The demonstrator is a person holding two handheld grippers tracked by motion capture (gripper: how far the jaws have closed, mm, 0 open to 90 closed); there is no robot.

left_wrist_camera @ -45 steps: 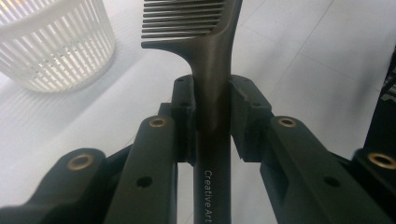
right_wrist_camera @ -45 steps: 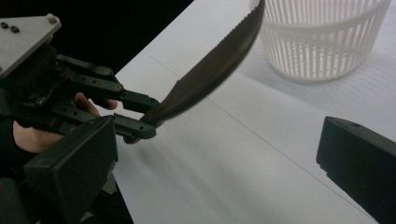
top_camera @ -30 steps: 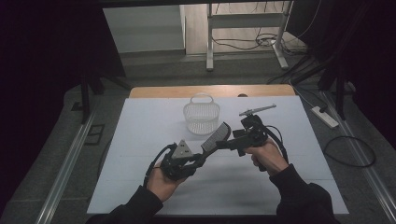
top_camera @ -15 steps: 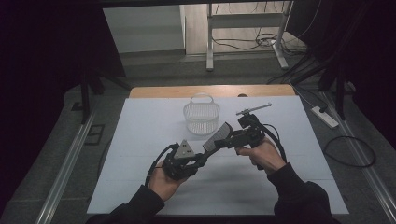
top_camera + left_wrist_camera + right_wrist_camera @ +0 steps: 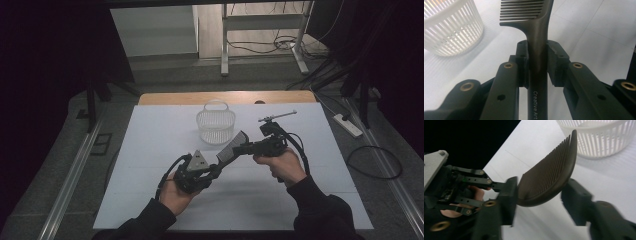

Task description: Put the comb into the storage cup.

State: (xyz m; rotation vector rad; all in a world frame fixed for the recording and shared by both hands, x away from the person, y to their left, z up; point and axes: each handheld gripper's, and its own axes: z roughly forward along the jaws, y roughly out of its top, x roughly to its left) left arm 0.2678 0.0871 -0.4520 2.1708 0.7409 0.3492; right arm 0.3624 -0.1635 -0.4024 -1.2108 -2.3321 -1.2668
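Handover half done: dark plastic comb (image 5: 534,30) clamped by left gripper (image 5: 537,58), right gripper (image 5: 539,192) just closing around its toothed end, white slatted basket (image 5: 216,126) awaiting.

My left hand (image 5: 172,192) lies low over the table, its gripper (image 5: 537,58) clamped tight and angled up to the right. My right hand (image 5: 282,165) holds its gripper (image 5: 539,192) level, pointing left toward the other. Its jaws have just been closing and now stand part-shut. Both forearms come up from below.
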